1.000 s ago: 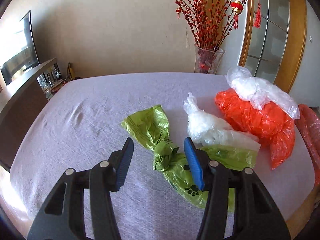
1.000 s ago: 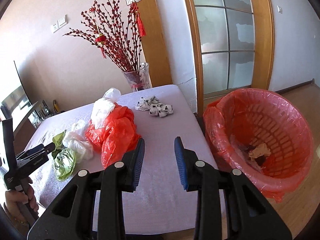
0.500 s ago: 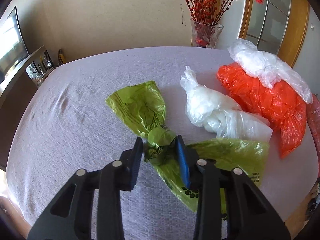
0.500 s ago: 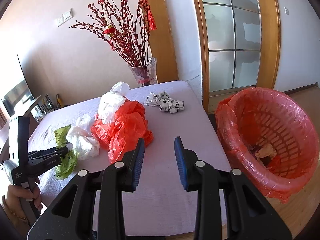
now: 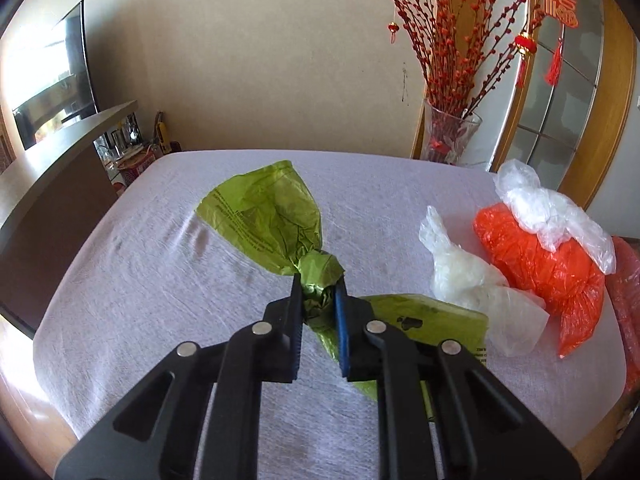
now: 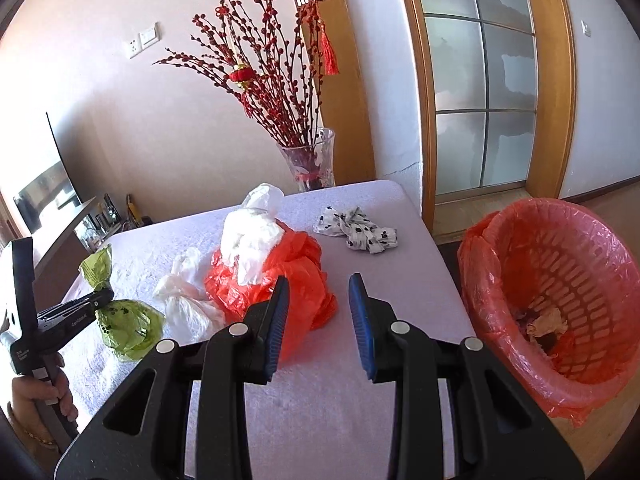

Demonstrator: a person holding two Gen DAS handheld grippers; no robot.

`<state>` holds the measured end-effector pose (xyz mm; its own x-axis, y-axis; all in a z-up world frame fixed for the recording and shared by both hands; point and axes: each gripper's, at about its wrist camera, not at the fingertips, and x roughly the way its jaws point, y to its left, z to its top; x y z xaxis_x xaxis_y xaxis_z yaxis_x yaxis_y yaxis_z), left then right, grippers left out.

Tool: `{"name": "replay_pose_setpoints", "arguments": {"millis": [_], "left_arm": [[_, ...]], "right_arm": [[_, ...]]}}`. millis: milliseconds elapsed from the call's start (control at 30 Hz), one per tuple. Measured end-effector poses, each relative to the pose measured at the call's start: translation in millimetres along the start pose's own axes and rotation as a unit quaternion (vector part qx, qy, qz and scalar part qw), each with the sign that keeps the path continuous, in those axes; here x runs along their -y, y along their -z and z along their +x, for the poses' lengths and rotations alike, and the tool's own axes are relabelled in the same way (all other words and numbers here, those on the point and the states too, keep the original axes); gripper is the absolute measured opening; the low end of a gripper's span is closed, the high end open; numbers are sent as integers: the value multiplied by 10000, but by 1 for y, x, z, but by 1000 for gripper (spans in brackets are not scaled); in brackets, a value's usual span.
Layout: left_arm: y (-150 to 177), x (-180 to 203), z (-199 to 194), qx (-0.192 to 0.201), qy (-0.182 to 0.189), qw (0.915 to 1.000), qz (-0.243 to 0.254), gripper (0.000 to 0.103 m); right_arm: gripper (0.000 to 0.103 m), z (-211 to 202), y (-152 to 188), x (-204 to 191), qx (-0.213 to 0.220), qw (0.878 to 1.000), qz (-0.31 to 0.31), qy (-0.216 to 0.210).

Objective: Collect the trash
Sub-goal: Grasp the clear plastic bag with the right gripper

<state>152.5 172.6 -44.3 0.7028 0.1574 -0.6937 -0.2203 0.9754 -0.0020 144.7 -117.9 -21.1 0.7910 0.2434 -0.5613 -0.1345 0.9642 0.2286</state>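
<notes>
My left gripper (image 5: 319, 286) is shut on the knotted middle of a green plastic bag (image 5: 272, 216) and holds it above the white-clothed table (image 5: 160, 280). From the right wrist view the left gripper (image 6: 102, 300) holds the green bag (image 6: 130, 326) raised at the table's left. My right gripper (image 6: 318, 286) is open and empty over the table's near edge. An orange bag (image 6: 296, 268) with a white bag (image 6: 250, 240) on top lies just beyond it. A red lined trash basket (image 6: 560, 300) stands on the floor to the right.
A small white bag (image 5: 464, 272) lies beside the orange bag (image 5: 544, 264). A spotted crumpled cloth (image 6: 356, 232) lies at the table's far right. A glass vase (image 6: 310, 164) with red branches stands at the back. A dark cabinet (image 5: 52, 200) stands to the left.
My left gripper moved onto the green bag's knot, closed on it and lifted it off the table. The right gripper stayed open and shifted only slightly.
</notes>
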Motion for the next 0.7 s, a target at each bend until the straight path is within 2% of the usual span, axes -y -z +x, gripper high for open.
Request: {"name": "replay_pose_setpoints", "arguments": {"millis": [267, 433, 600, 667, 700], "left_arm": [[-10, -14, -10, 206, 3, 9998, -59, 15], [-13, -26, -20, 332, 27, 9994, -111, 15], [-14, -29, -26, 417, 81, 9990, -150, 15], [-14, -30, -27, 422, 105, 9989, -172, 15], [-13, -30, -26, 427, 117, 9989, -177, 15]], "right_arm": [[32, 34, -28, -27, -98, 9997, -135, -187], [32, 61, -36, -37, -345, 9989, -303, -1], [31, 80, -27, -44, -678, 9958, -607, 84], [5, 82, -20, -50, -755, 9938, -811, 131], [5, 81, -17, -50, -735, 9934, -864, 146]]}}
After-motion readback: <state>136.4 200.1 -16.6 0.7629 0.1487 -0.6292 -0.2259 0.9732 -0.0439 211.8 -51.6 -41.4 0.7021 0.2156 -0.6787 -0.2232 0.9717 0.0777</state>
